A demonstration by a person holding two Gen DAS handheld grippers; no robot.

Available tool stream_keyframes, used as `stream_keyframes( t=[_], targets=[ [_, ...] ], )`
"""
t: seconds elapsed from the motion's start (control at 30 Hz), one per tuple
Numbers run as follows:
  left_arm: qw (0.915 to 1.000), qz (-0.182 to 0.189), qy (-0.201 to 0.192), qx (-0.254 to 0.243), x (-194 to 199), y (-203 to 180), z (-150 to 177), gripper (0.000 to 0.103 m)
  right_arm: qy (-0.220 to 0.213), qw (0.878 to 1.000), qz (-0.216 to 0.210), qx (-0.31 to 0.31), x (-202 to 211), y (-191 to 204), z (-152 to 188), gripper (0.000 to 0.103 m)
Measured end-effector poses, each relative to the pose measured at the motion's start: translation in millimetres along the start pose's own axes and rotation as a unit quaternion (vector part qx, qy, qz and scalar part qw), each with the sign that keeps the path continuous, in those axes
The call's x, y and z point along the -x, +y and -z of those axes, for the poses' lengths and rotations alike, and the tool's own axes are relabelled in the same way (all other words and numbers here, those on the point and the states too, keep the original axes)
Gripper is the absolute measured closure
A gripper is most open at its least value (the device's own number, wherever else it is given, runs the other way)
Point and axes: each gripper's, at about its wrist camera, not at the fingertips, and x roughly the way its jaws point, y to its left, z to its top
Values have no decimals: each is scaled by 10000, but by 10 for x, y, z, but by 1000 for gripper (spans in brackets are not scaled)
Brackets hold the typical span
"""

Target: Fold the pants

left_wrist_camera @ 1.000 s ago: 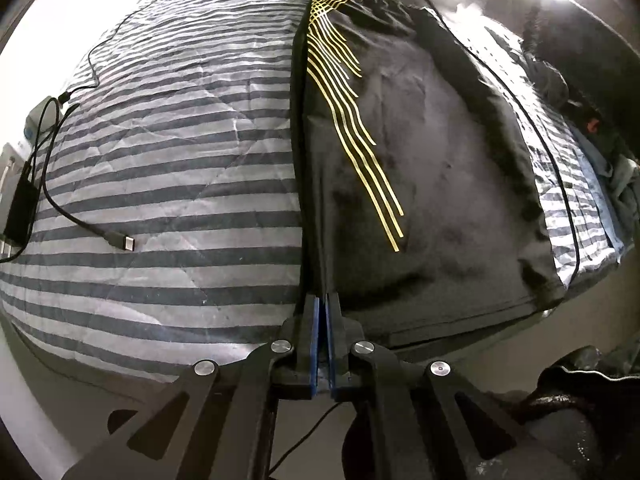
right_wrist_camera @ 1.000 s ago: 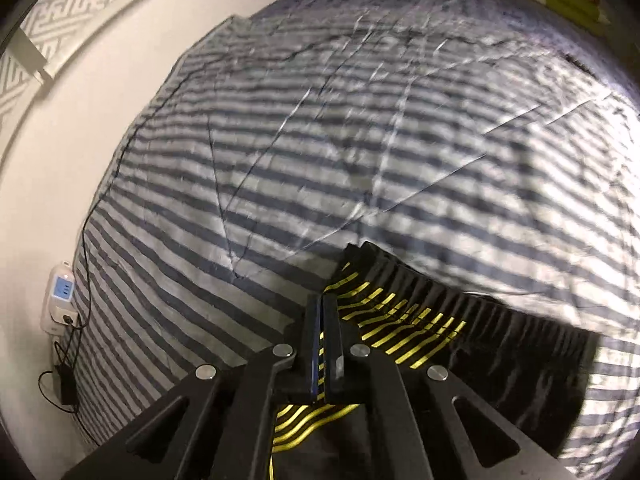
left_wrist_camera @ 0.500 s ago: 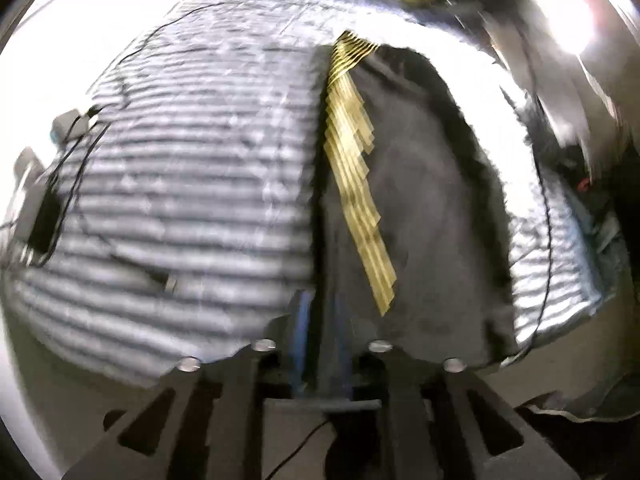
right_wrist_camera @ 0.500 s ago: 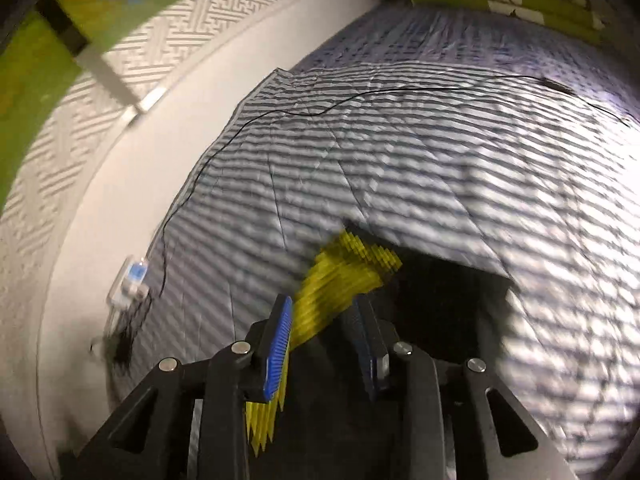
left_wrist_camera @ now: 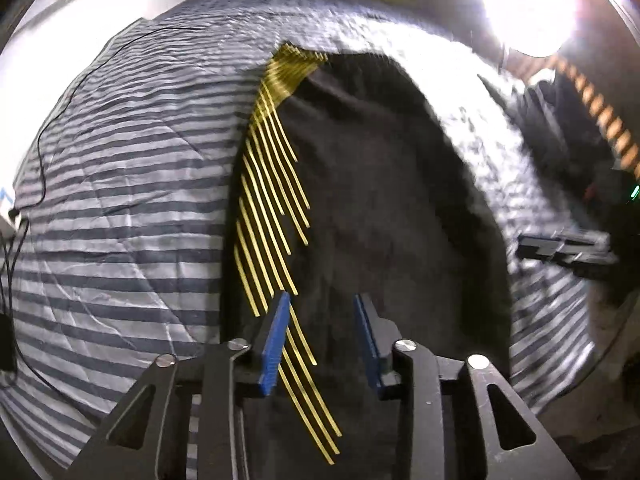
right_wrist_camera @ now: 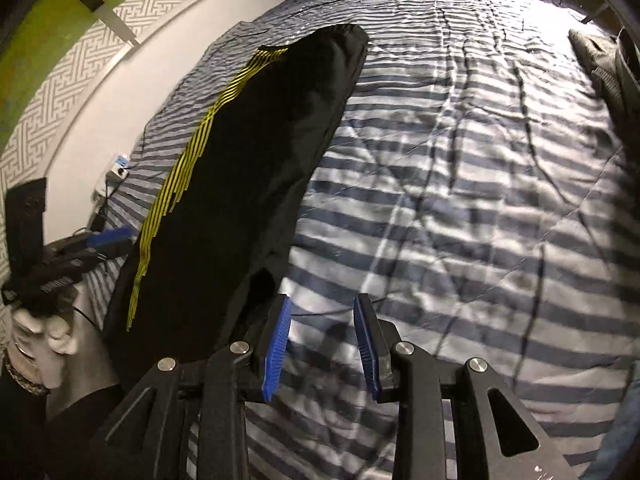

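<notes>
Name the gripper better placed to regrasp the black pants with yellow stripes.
Left. The left gripper hangs open directly over the black pants with yellow stripes; the right gripper, also open, points over the striped bedspread beside them.

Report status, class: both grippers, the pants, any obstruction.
Left gripper open, right gripper open. Pants flat on bedspread, lengthwise. Nothing on them.

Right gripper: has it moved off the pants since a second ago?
Yes. The right gripper was shut on the pants at the yellow-striped end; now it is open, and backed away to their right, over the striped bedcover.
</notes>
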Motion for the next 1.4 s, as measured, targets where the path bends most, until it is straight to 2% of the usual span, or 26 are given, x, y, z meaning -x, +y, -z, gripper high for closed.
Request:
stream_keyframes(
  t=[0.1,0.23,0.37,0.5,0.63,0.77,0.87,1.0,1.1,1.2,1.33,1.4],
  targets=[
    [9999,-47,149,-11,-116,-26,47,74,-86,9999,-55,120,-31,92,-32,73],
    [9993,-113,349,70,-264,58,142,75,-45,9980,305,545,-119,263,-38,73],
    [9996,22,178,210,-279,108,199,75,63,9967,402,701,-155,296,4,73],
    [10000,-2,66,74,-290,71,234,75,20,9920,800,975,-218,360,35,73],
    [9997,138,56,190,-264,142,235,75,-95,9898,797,1178,-272,518,-48,73],
    [9995,229,0,215,-258,173,249,75,-160,9942,514,934,-281,521,-200,73],
    [9995,252,-29,201,-251,172,253,75,-171,9917,816,983,-318,433,-168,73],
    [9992,320,-60,247,-255,193,249,75,-142,9934,517,1010,-339,467,-145,73],
    [9990,347,-69,266,-260,200,259,75,-156,9891,723,1273,-412,624,-170,74],
    [9992,334,-81,222,-254,201,271,75,-50,9928,758,928,-421,487,-208,97],
    [9989,389,-93,227,-254,215,267,75,-148,9990,413,93,-215,90,-120,97],
    [9988,422,-83,235,-251,229,267,75,-166,9995,235,-86,-160,5,-66,97]
  ],
)
